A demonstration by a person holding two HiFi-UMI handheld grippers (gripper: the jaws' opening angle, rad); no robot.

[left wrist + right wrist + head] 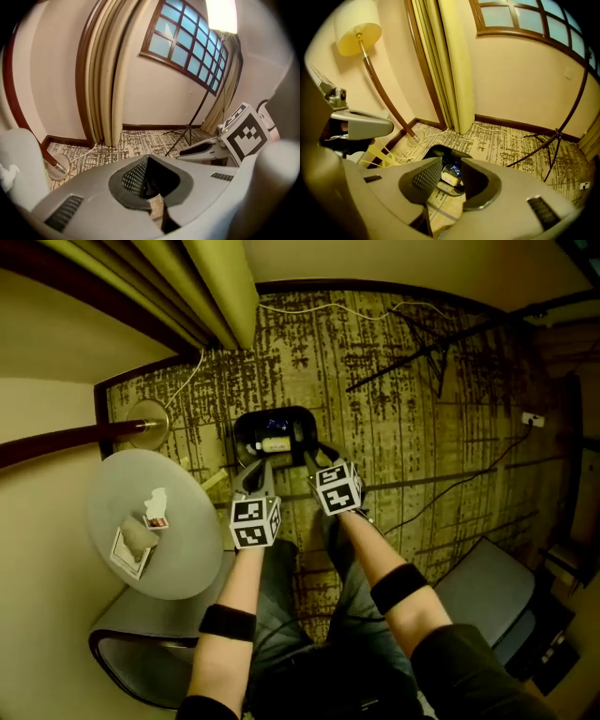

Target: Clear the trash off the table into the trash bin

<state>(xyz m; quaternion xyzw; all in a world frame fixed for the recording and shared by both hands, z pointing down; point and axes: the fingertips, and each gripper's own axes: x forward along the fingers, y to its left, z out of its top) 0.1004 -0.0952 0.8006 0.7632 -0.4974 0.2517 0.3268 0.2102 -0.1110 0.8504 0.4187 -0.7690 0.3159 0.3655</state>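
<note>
A black trash bin point(246, 424) stands on the patterned carpet, with a pale packet point(274, 443) and a blue wrapper inside. Both grippers hang just above its near rim. My left gripper point(257, 472) is shut with nothing in it, its pads point(133, 178) meeting. My right gripper point(314, 461) is open and empty, and the bin point(440, 150) and its packet point(450, 178) show through the gap. On the round grey table point(187, 559) at the left lie crumpled white paper point(156, 501), a small red-marked scrap point(157, 521) and a grey lump on a card point(131, 542).
A floor lamp's brass base point(148, 420) stands between table and wall, with curtains point(216, 287) behind it. A chair point(141, 643) sits beneath the table. Tripod legs point(422, 357) and cables cross the carpet beyond the bin. A dark case point(487, 592) lies at the right.
</note>
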